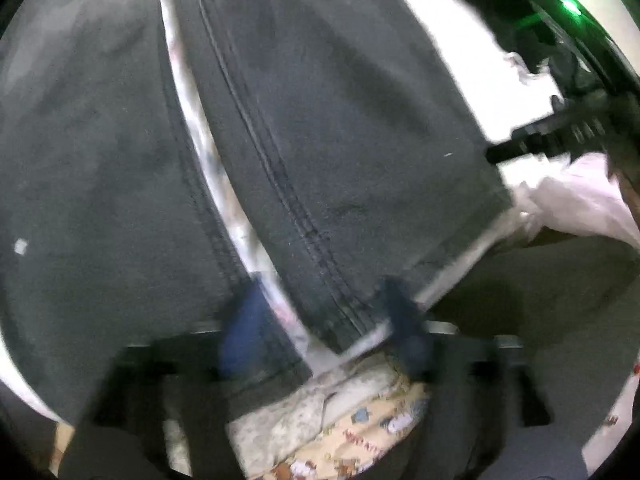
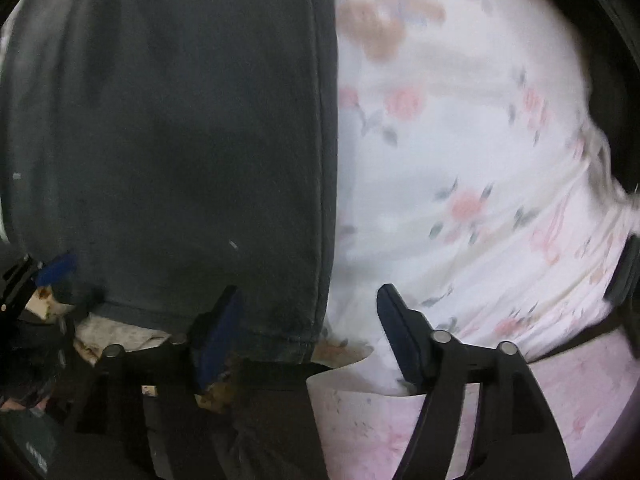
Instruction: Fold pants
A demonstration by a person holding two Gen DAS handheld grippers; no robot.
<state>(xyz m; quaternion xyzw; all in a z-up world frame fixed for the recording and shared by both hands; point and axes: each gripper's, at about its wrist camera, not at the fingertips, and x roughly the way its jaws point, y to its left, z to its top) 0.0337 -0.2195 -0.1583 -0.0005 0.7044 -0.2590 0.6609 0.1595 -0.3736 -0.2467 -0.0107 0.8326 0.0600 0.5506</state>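
Dark grey pants (image 1: 320, 120) lie flat on a floral sheet. In the left wrist view both legs show, with a thin strip of sheet between them. My left gripper (image 1: 320, 320) hovers over the hem of the right-hand leg, fingers (image 1: 240, 332) wide apart and open. In the right wrist view one pant leg (image 2: 180, 140) fills the left half. My right gripper (image 2: 310, 320) stands open over that leg's hem corner, with the pads off the cloth. The right gripper's black body (image 1: 560, 132) shows at the far right of the left wrist view.
A white sheet with pink flowers (image 2: 460, 160) spreads right of the pants. A yellow cartoon-print cloth (image 1: 360, 432) lies below the hem. Crumpled white fabric (image 1: 568, 200) sits at the right, and a green light (image 1: 572, 4) glows beyond. Pink speckled fabric (image 2: 360, 432) hangs at the near edge.
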